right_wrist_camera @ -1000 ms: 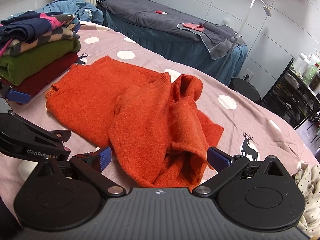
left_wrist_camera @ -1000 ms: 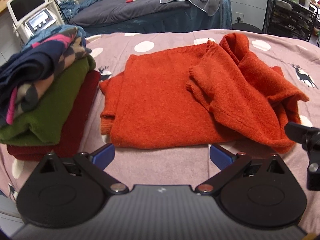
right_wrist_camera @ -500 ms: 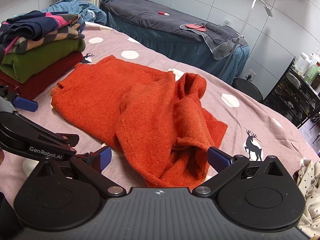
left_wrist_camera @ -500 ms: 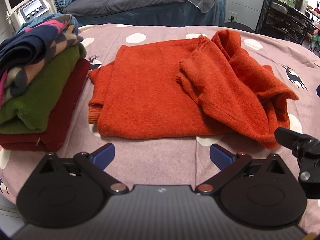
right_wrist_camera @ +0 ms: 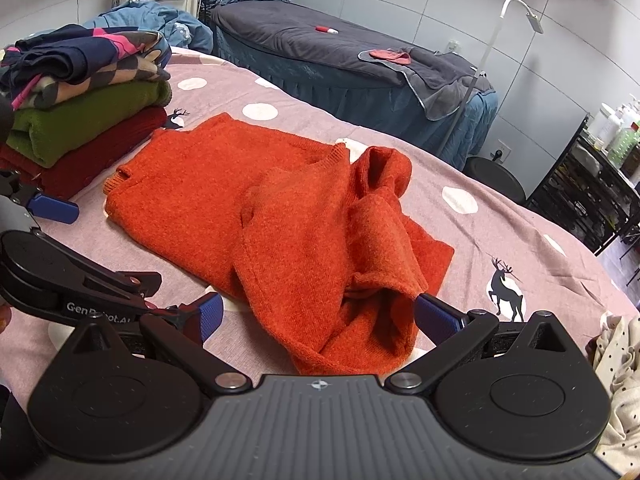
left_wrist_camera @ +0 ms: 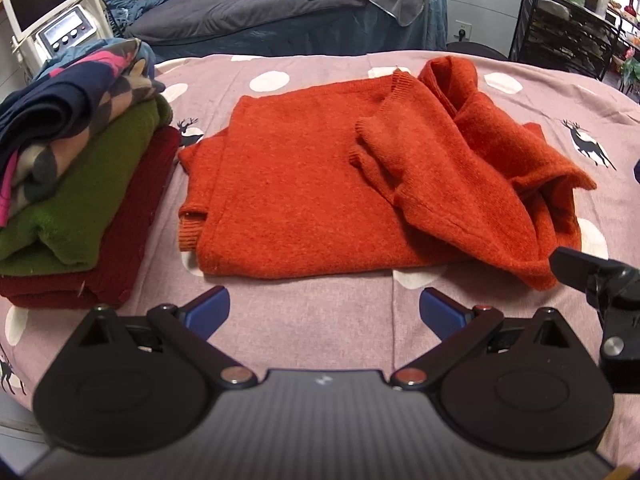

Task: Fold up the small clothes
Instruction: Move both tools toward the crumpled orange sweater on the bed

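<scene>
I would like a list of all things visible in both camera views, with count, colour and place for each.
orange sweater: one, orange, partly folded on the bedspread, right part bunched up
folded clothes: one stack, patterned navy on top, green, dark red at bottom, left of the sweater
bedspread: one, mauve with white dots and deer, under everything
dotted cloth: one, cream with dark dots, right edge of the right wrist view
massage bed: one, dark grey cover, behind
machine with screen: one, white, far left
shelf rack: one, black, bottles on it, far right
lamp: one, white, beside the massage bed
left gripper: open, holds nothing
right gripper: open, at the sweater's bunched edge
</scene>
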`<state>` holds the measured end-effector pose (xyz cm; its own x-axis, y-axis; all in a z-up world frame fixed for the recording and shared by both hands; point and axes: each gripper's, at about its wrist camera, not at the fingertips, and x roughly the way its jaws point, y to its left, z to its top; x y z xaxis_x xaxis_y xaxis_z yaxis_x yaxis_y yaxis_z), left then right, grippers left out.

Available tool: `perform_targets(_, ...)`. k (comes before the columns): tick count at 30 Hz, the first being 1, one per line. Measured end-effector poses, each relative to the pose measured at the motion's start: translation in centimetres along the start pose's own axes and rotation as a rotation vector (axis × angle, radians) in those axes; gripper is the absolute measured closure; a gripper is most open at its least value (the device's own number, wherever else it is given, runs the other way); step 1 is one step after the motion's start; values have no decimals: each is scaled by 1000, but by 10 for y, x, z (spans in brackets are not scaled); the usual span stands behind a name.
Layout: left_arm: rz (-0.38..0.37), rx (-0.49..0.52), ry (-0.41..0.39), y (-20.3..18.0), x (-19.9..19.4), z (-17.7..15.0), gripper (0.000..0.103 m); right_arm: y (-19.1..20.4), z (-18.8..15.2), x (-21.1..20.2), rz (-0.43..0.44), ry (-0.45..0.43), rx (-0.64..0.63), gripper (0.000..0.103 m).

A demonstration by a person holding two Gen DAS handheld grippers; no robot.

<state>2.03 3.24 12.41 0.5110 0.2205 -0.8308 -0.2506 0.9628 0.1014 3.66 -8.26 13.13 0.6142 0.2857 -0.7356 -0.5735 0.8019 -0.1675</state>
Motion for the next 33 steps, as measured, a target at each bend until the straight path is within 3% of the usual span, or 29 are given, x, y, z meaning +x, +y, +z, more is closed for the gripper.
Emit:
perform_targets(20,8,42,16,-7,6,-5,0,1,-5,5,11,6,15,0)
perform_targets(33,-32,-69,58,26,30,-21,0,-1,-15,12,50,-23,65,0)
